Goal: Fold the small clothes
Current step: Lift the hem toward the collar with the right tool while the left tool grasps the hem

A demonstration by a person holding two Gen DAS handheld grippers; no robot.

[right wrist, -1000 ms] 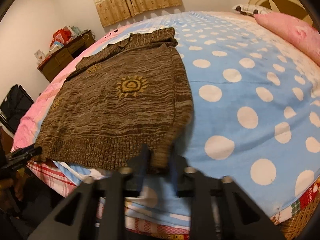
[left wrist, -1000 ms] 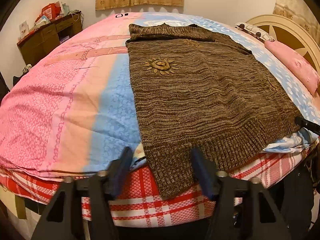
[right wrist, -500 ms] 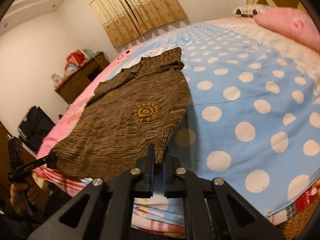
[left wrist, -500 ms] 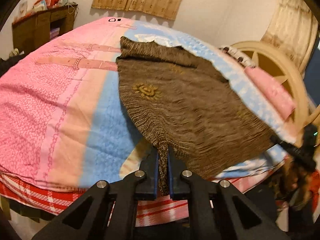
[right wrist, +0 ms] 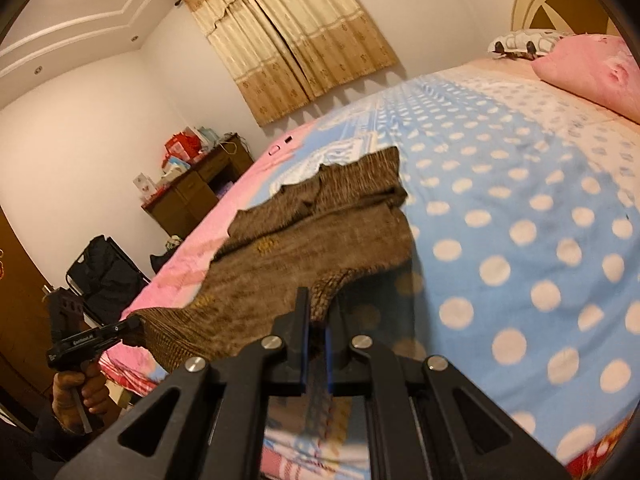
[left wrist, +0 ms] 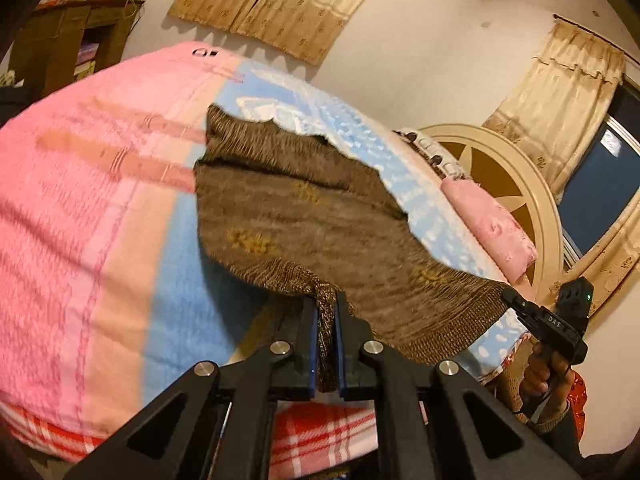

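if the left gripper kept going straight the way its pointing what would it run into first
Probably the brown sweater itself: the left gripper is shut on its hem, and the lifted knit stretches straight ahead over the bed. Beyond that lies the blue part of the bedspread, though depth is hard to judge.

brown knit sweater [left wrist: 320, 216] with yellow suns, blue polka-dot bedspread [right wrist: 520, 240]

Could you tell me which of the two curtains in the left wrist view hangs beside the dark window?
The curtain on the right, by the round headboard, borders the dark window. The other curtain hangs against the wall beyond the bed, no glass showing.
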